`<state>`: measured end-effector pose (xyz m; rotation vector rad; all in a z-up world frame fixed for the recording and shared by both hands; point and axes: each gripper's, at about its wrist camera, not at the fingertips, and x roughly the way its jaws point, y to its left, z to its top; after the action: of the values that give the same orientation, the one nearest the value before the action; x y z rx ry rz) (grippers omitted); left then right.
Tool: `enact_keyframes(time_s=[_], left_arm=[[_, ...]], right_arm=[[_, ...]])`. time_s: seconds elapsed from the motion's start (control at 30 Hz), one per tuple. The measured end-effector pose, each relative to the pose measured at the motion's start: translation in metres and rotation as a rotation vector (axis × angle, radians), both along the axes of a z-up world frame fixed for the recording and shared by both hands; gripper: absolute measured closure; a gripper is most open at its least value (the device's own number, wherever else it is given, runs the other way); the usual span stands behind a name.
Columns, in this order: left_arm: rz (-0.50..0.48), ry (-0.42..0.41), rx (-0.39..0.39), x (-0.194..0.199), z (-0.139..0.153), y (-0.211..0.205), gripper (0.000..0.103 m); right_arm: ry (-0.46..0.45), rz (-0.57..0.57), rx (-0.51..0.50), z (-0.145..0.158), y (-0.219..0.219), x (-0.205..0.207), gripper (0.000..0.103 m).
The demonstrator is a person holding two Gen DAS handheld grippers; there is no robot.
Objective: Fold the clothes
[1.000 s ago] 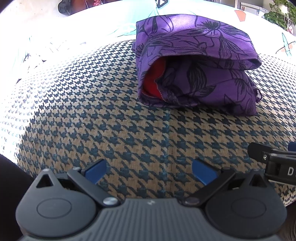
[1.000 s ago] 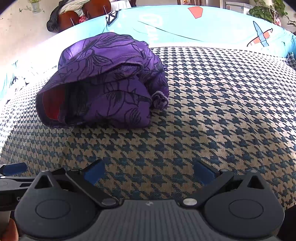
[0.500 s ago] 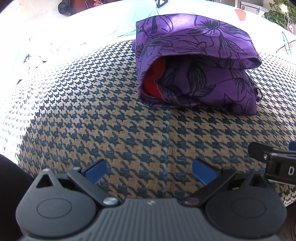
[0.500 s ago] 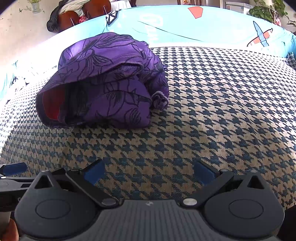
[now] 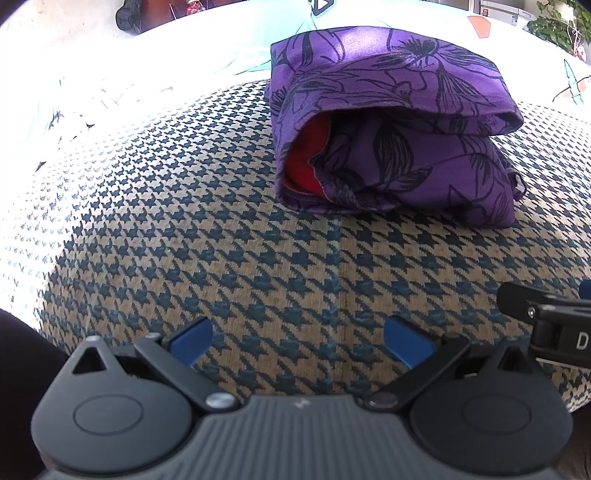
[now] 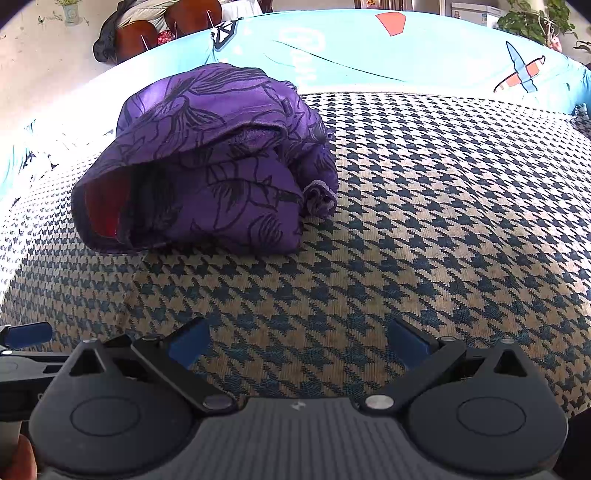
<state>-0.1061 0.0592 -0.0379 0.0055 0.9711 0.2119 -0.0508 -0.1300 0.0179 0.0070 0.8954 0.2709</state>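
Note:
A purple garment with a black flower print [image 5: 391,125] lies folded into a thick bundle on the houndstooth cloth [image 5: 207,229]; red lining shows at its left opening. In the right wrist view the same bundle [image 6: 207,166] sits left of centre, a small rolled end sticking out on its right. My left gripper [image 5: 297,341] is open, low and well short of the bundle, nothing between its blue fingers. My right gripper [image 6: 297,343] is open too, equally far back and empty. Part of the right gripper [image 5: 550,325] shows at the left view's right edge.
The houndstooth cloth [image 6: 424,206] covers a raised surface, with a turquoise printed sheet [image 6: 369,51] behind it. A dark bundle on wooden furniture [image 6: 147,29] stands far back left, a potted plant [image 6: 532,18] at the back right. A fingertip [image 6: 18,458] shows at bottom left.

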Motion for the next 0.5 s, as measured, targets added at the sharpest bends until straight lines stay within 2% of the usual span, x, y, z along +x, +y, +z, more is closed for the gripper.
enact_keyframes(time_s=[0.5], left_arm=[[-0.008, 0.007, 0.008, 0.0007, -0.0001, -0.0033, 0.000]], right_arm=[[-0.001, -0.002, 0.001, -0.0002, 0.0001, -0.0001, 0.000]])
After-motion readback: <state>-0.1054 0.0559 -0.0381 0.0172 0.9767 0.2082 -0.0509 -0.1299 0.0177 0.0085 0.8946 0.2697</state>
